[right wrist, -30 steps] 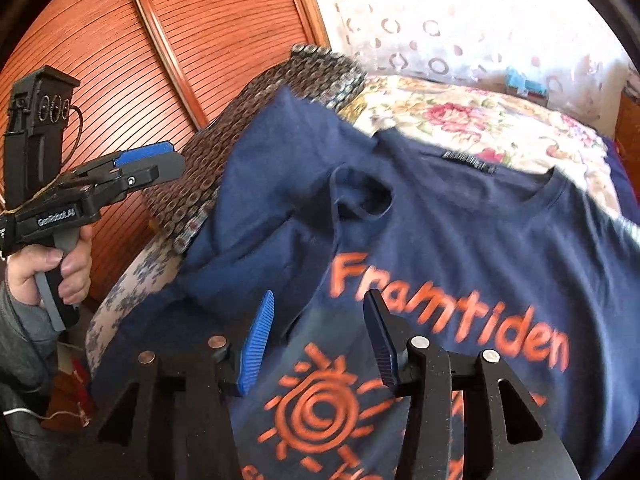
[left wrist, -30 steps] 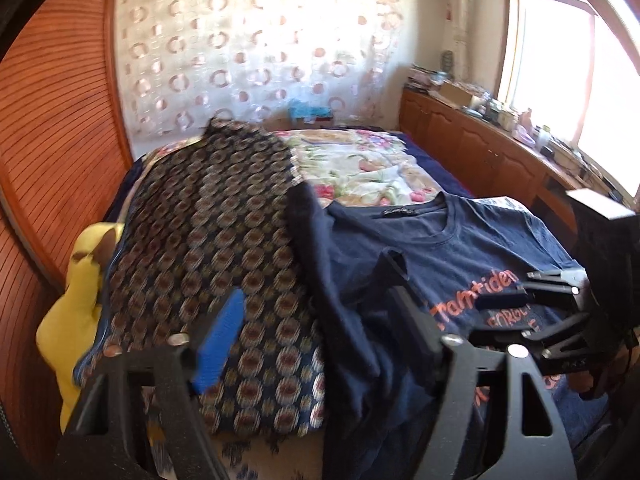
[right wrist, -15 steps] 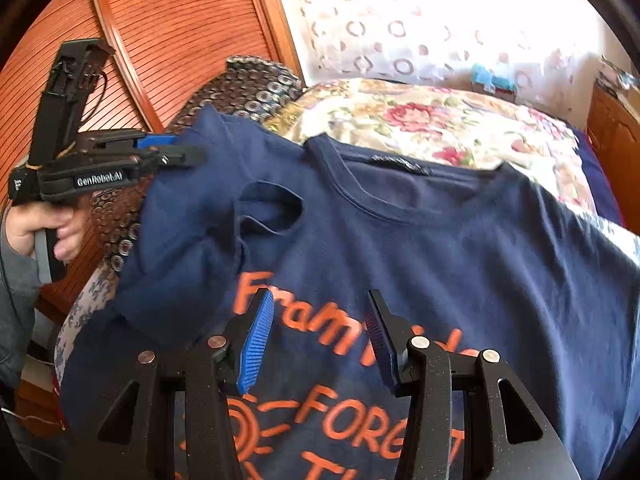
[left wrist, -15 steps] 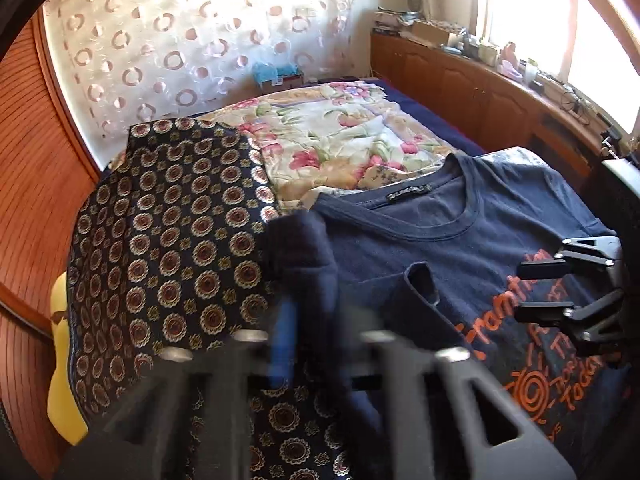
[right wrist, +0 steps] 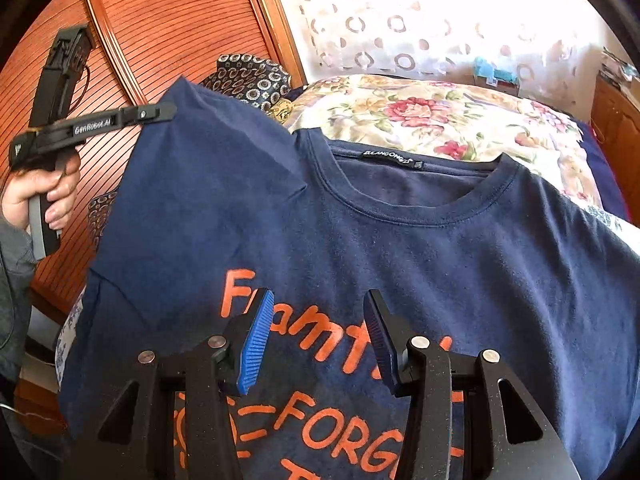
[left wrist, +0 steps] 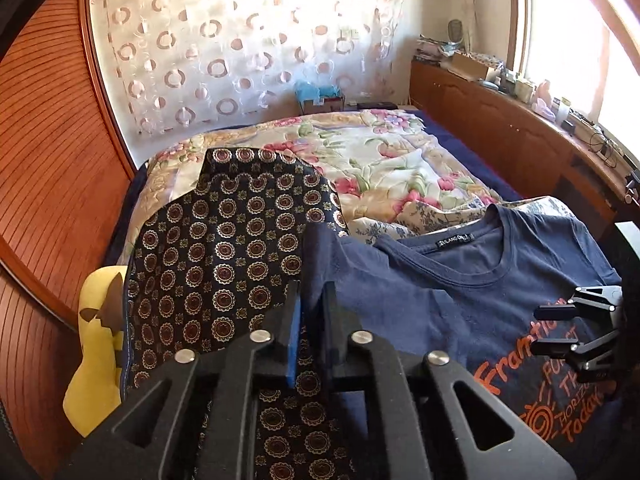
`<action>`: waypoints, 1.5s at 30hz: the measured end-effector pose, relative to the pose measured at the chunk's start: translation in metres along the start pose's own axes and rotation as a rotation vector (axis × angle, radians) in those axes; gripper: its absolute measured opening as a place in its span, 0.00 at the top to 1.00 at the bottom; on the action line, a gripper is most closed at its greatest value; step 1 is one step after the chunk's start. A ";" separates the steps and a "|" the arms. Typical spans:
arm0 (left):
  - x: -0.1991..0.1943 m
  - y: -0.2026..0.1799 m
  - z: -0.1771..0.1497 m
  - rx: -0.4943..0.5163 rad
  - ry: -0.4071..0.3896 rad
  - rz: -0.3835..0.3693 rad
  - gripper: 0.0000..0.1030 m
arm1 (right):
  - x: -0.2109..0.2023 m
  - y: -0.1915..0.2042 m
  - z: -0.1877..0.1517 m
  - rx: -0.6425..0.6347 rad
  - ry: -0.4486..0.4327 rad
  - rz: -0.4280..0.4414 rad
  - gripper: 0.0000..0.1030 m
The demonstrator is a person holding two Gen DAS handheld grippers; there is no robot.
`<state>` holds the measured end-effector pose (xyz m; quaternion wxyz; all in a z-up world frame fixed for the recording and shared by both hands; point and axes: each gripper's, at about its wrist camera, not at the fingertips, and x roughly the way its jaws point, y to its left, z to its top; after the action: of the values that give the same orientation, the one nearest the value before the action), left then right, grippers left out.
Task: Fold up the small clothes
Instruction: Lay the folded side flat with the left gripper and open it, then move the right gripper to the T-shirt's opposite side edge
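Observation:
A navy T-shirt [left wrist: 460,300] [right wrist: 400,240] with orange lettering lies face up on the bed, collar toward the far end. My left gripper [left wrist: 312,304] [right wrist: 160,112] pinches the shirt's left sleeve [left wrist: 320,252] [right wrist: 208,152] and holds it up and out to the side. Its jaws are narrow and opening slightly, with the fabric still between the pads. My right gripper [right wrist: 316,320] [left wrist: 560,328] hovers open over the orange print on the chest, nothing between its fingers.
A dark cloth with round gold motifs [left wrist: 224,248] lies left of the shirt on the floral bedspread [left wrist: 380,168]. A yellow item [left wrist: 96,340] sits at the bed's left edge by the wooden wardrobe [left wrist: 48,160]. A wooden cabinet [left wrist: 500,120] runs along the right. A hand [right wrist: 52,196] grips the left handle.
The left gripper went from wide open to closed on the sleeve and drew it up and outward, unfolding it. The right gripper drifted a little over the print, still open.

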<state>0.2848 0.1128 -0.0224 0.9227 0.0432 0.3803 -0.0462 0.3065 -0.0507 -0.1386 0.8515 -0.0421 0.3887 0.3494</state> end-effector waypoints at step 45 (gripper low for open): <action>0.051 -0.139 -0.073 0.043 0.108 -0.153 0.17 | -0.042 -0.034 -0.047 0.002 0.021 -0.381 0.19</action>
<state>0.2538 -0.0191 -0.1161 0.8935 0.0365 0.4305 -0.1222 0.2789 -0.1156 -0.1490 0.8983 -0.1175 0.3828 0.1811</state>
